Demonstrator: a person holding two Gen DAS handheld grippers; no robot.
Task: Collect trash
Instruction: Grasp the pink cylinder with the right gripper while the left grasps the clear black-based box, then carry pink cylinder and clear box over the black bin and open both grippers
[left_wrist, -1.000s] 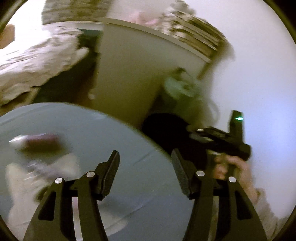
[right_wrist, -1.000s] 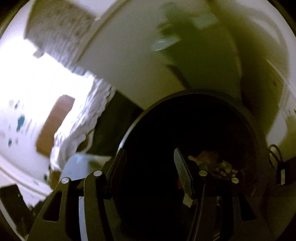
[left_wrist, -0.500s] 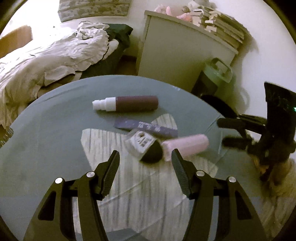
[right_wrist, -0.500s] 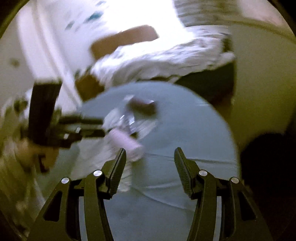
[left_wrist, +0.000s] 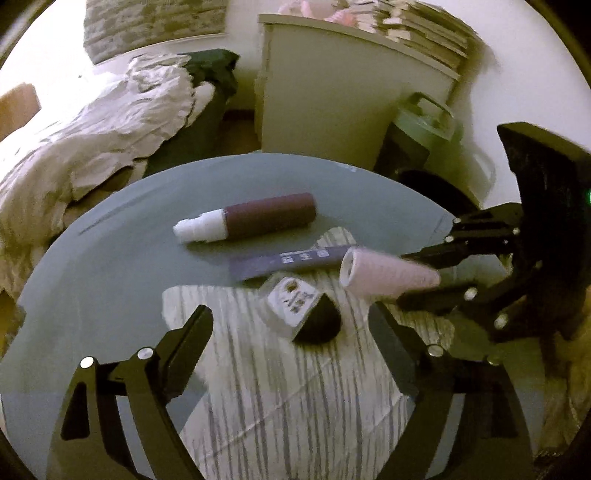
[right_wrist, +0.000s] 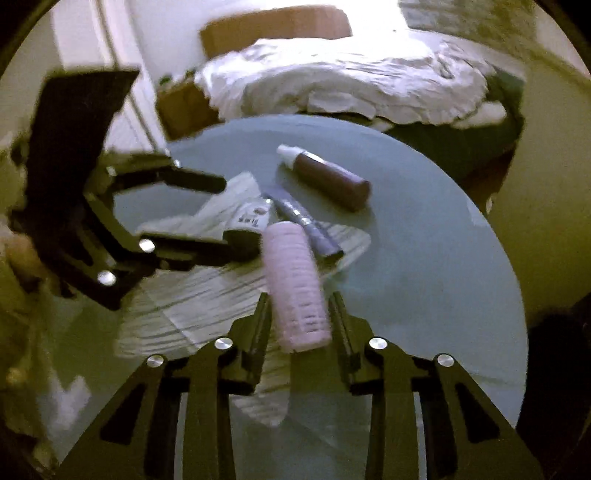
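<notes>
Lengthwise between the right tongs (right_wrist: 299, 325) lies a pale pink ribbed cylindrical tube (right_wrist: 295, 284), its long axis running straight out along the fingers, one end near the tongs' base and the other pointing toward the middle of the round grey-blue bench (right_wrist: 443, 258). The fingers sit close on both its sides, clenched on it. From the left wrist view the same tube (left_wrist: 384, 273) shows its open round end facing left, and motion blur smears its far end.

Beyond it a flat dark blue wrapper strip (left_wrist: 291, 262) lies just beside the tube, and a dark maroon bottle with a white cap (left_wrist: 251, 221) lies on its side farther back, cap pointing left in the left wrist view. A small clear-wrapped packet with a dark rounded end (left_wrist: 303, 310) rests on a sheet of grey-streaked white paper (left_wrist: 280, 398).

The left tongs (left_wrist: 291, 332) hang released and wide apart above that paper, holding nothing. Part of the packet is hidden behind the left tongs in the right wrist view.
</notes>
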